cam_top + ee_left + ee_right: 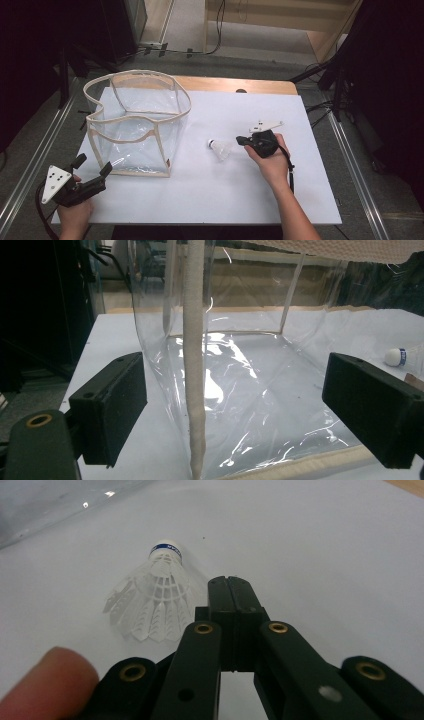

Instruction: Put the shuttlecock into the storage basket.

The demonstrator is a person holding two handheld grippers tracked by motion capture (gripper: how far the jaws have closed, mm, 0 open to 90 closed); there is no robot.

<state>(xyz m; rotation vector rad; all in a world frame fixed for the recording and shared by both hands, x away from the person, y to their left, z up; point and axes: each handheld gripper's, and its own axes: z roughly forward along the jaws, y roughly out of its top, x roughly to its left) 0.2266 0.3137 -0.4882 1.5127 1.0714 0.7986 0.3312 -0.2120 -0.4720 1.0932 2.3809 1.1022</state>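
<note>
2 grippers, left [92, 166] fingers apart, right [240, 141] together (empty), beside 1 shuttlecock [220, 148], 1 clear bag [137, 122].

The high view looks down from above the near side of the white table [210, 195]. The left gripper view sits low, very close to the clear bag [235, 385]. The right gripper view sits low, close to the shuttlecock [155, 600]. All three show the table.
</note>
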